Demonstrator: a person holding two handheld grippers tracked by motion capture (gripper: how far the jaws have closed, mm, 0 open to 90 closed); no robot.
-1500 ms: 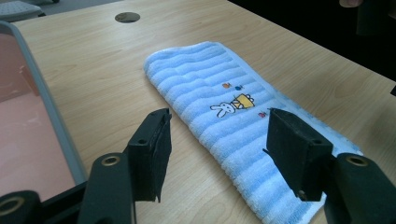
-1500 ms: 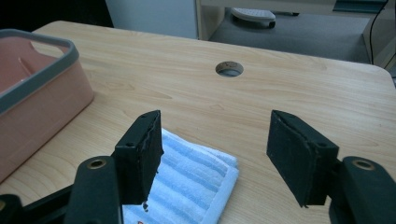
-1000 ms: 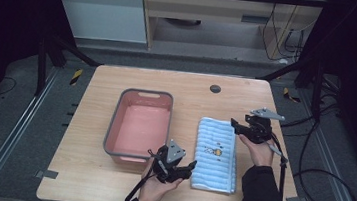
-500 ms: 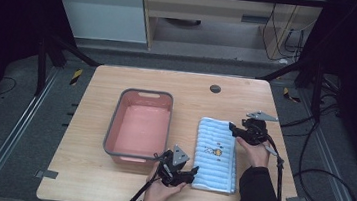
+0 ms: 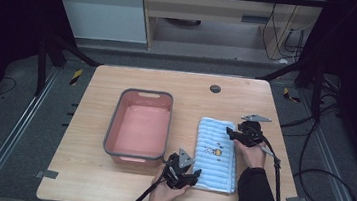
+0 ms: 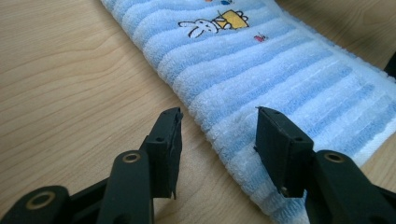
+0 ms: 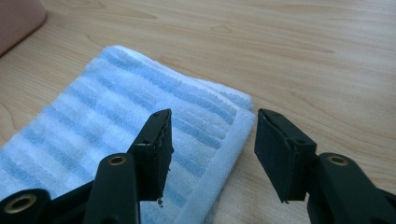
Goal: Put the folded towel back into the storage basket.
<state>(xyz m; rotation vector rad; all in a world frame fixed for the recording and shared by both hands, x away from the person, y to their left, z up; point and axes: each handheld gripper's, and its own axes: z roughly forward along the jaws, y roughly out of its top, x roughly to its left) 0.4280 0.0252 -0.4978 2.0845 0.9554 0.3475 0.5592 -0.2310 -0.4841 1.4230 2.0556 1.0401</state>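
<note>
Both grippers' fingers stood open, straddling opposite edges of the striped towel flat on the tabletop, apparently poised to pinch it: left gripper near, right gripper far.

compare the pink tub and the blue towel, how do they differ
The pink tub is a rigid, grey-rimmed container standing open; the blue towel is soft and lies flat, folded. The pink tub is plain; the blue towel is striped with a small rabbit picture. Both rest lengthwise on the wooden table, side by side.

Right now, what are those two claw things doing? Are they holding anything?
Left gripper: open, holding nothing, straddling the near edge of the blue towel.
Right gripper: open, holding nothing, straddling the towel's far corner.
</note>
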